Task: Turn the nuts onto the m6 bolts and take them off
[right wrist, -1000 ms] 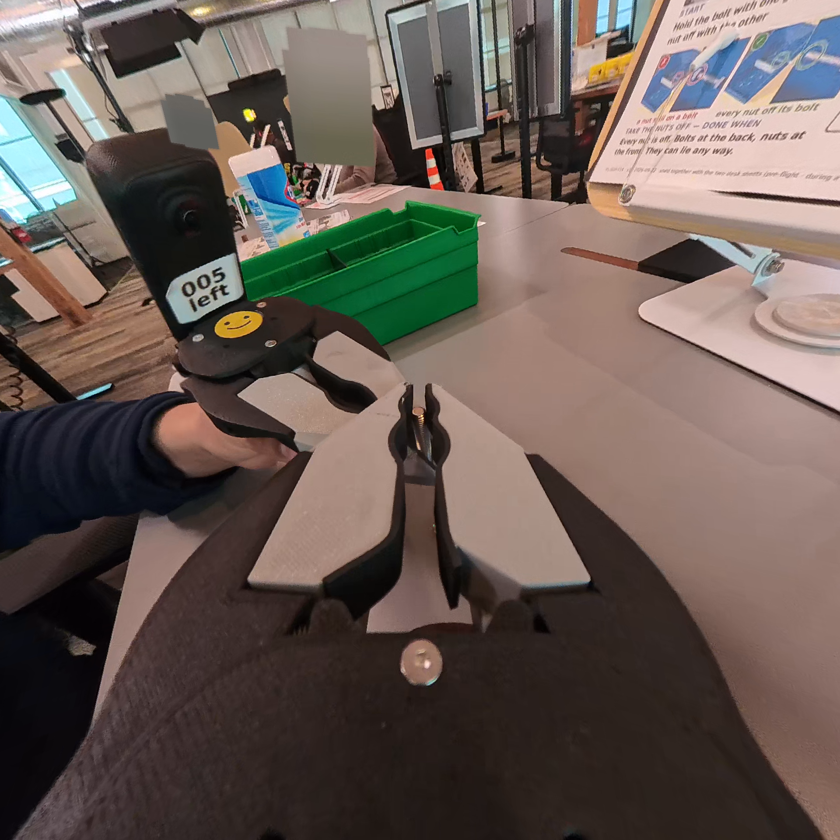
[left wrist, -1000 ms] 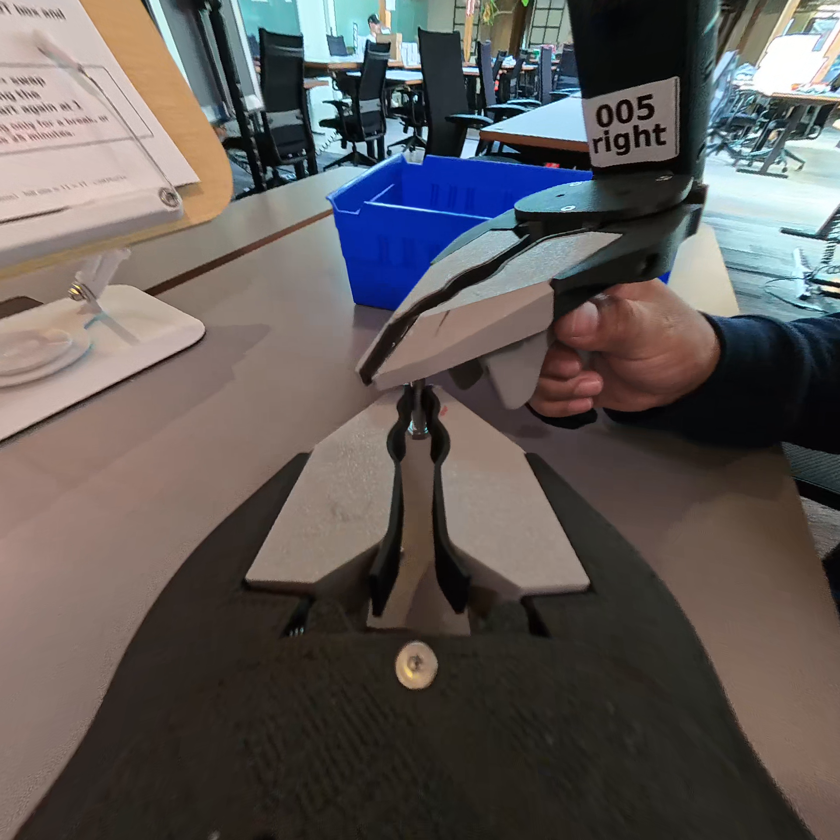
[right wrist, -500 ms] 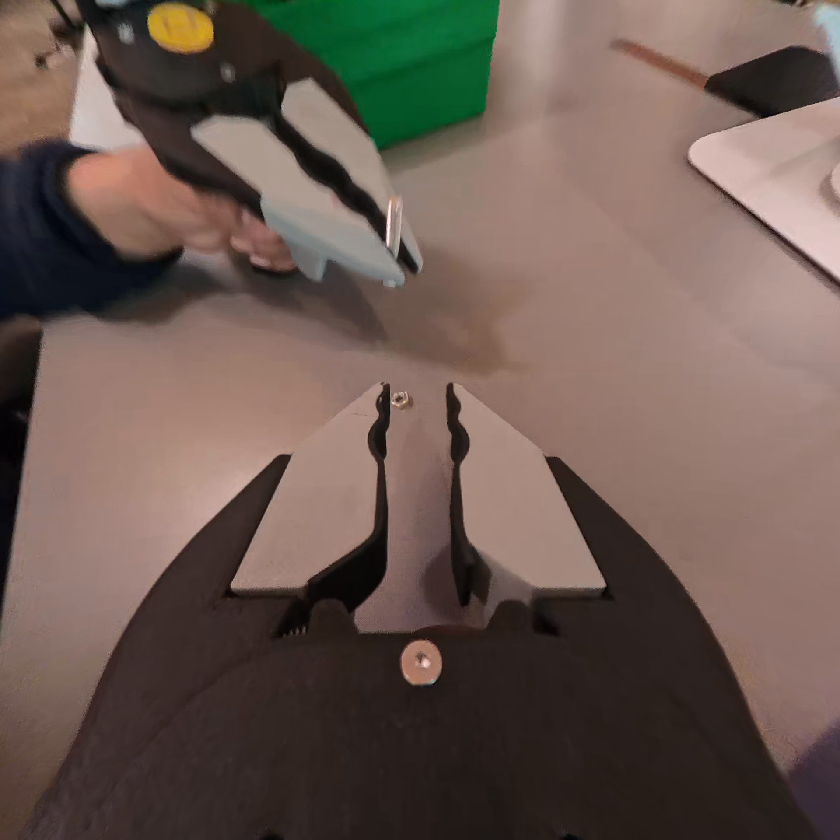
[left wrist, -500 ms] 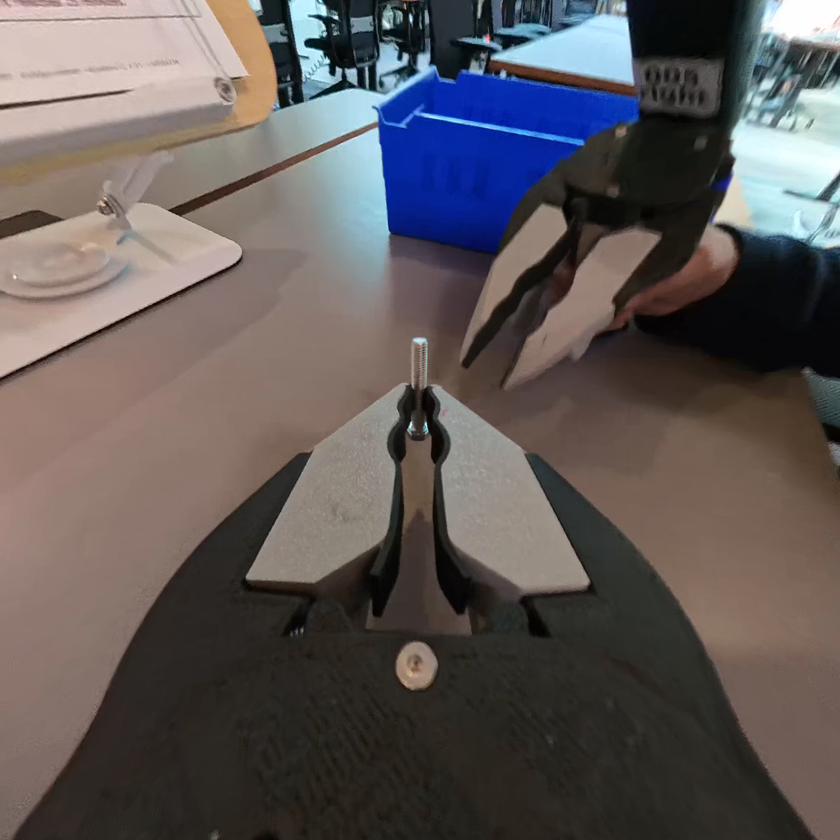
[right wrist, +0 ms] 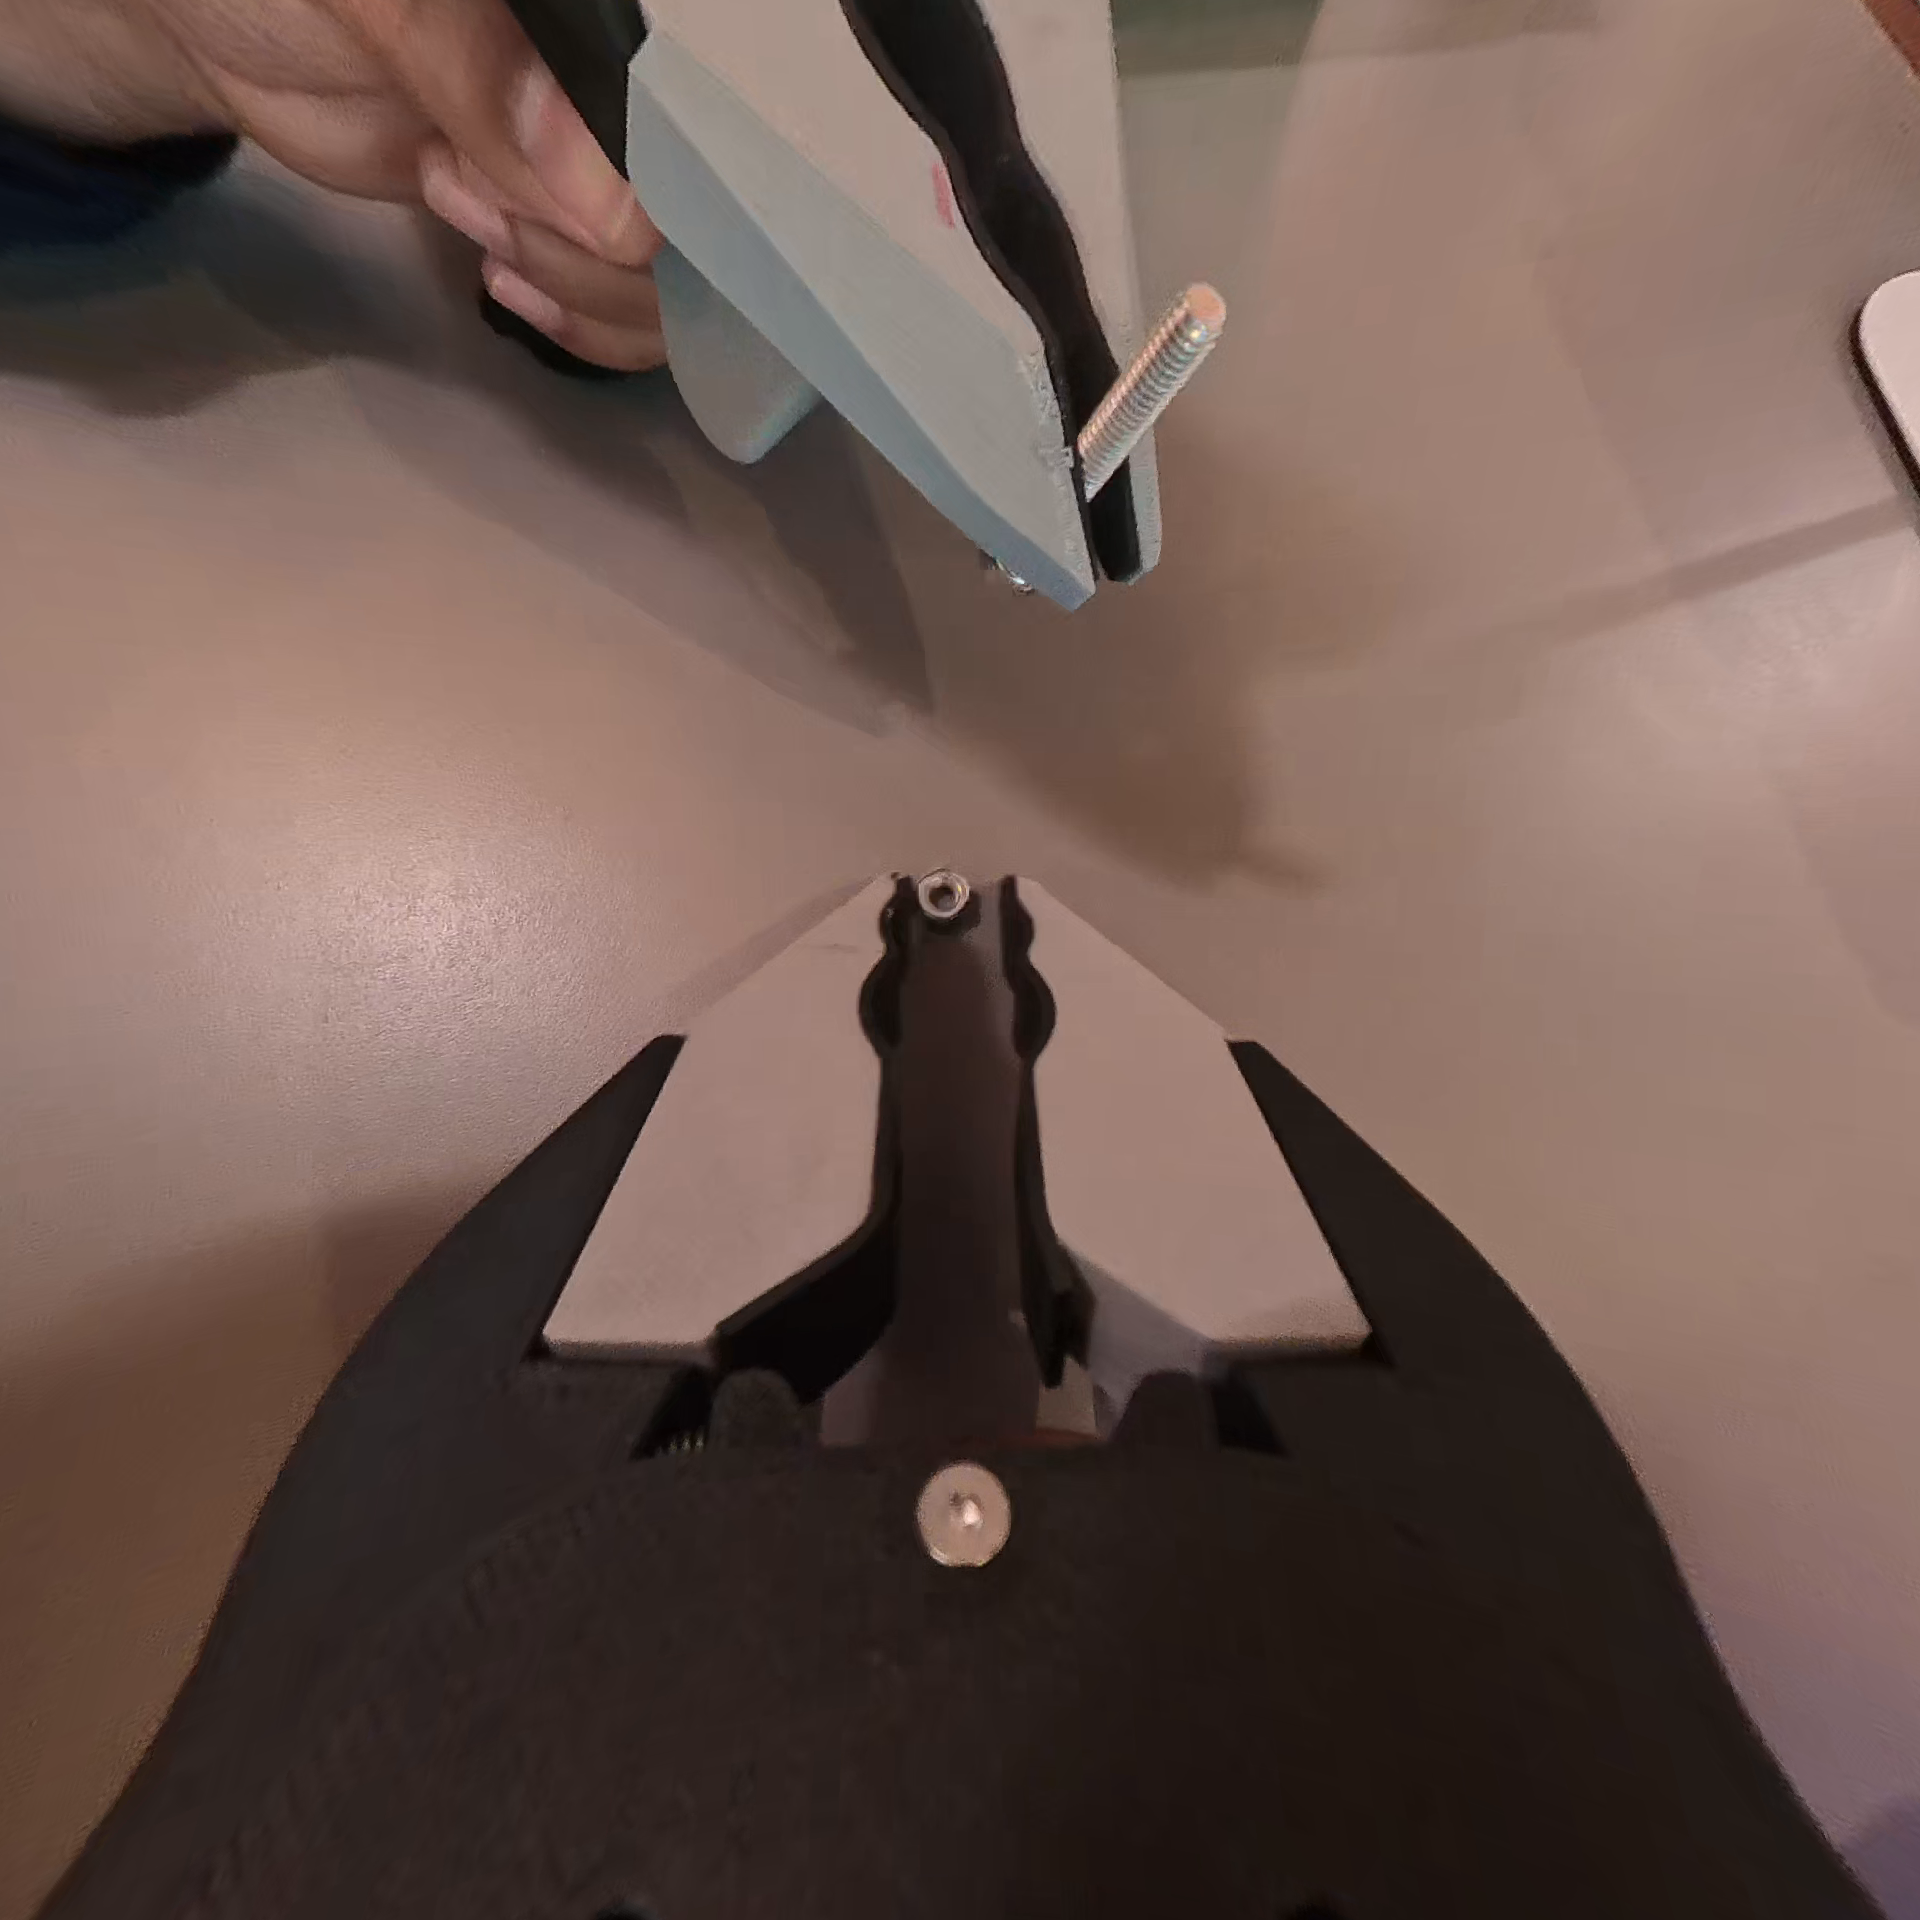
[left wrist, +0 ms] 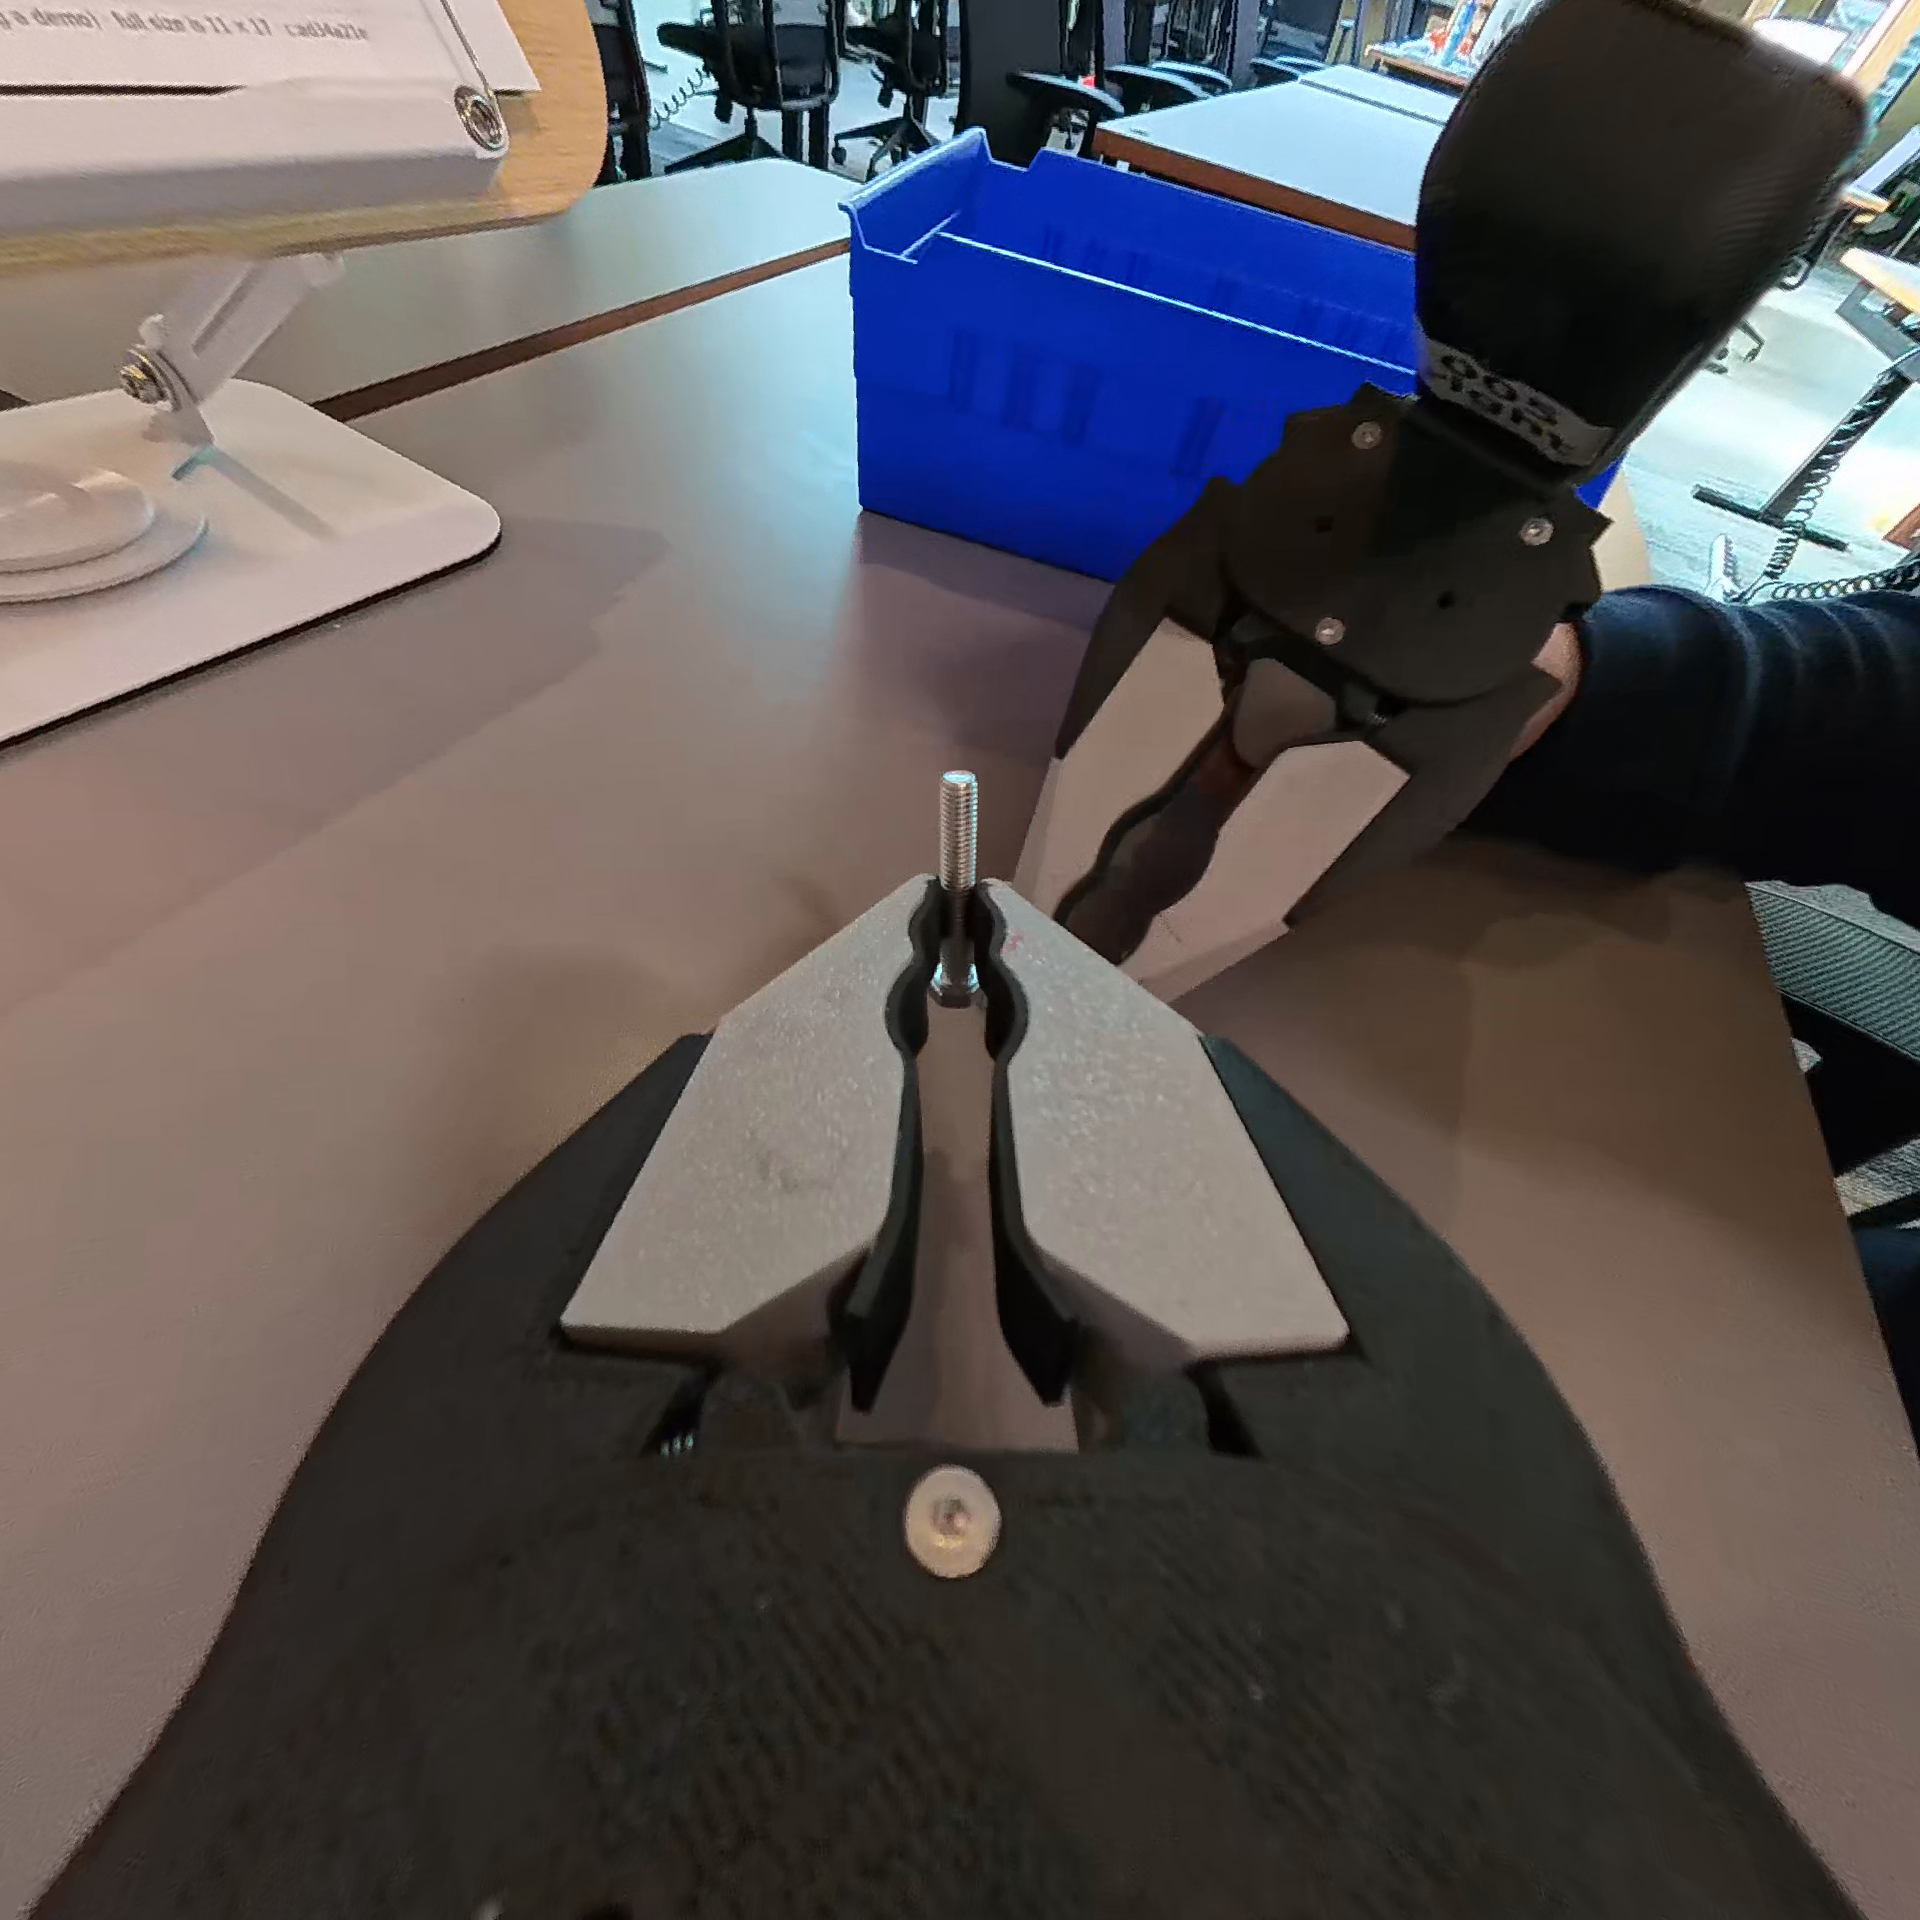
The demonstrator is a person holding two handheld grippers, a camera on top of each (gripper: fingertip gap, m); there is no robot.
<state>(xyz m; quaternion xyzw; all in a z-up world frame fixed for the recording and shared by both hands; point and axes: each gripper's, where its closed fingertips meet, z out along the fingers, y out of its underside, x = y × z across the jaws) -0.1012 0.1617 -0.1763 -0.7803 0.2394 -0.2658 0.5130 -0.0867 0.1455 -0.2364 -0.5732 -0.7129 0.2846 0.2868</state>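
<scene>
Bright steel thread catches my eye first: the bolt (left wrist: 957,831) stands upright in my left hand-held gripper (left wrist: 956,914), its grey fingers (left wrist: 800,1122) pressed together on the lower shank, the hex head sitting in the wavy notch just behind the tips. The threaded end pokes clear above the fingertips, bare of any nut.

From the right wrist view I see that same left hand-held gripper (right wrist: 1101,561) from the side, held by a hand (right wrist: 520,197) in a dark sleeve, with the bolt (right wrist: 1148,384) jutting out slantwise toward the upper right.

My right hand-held gripper (right wrist: 951,883) points down at the grey counter (right wrist: 416,790) with its fingers apart — a clear gap runs between the black pads. The nut (right wrist: 940,896) lies in that gap right at the tips, nearer the left finger; whether it touches that pad or only rests on the counter I cannot tell, and nothing is squeezing it.

In the left wrist view the right hand-held gripper (left wrist: 1132,925) leans down just to the right of the bolt, tips at the counter surface — fingers spread there too. Behind it a blue bin (left wrist: 1091,353) sits on the counter, and a white stand (left wrist: 260,540) with a paper sheet is off to the left.
</scene>
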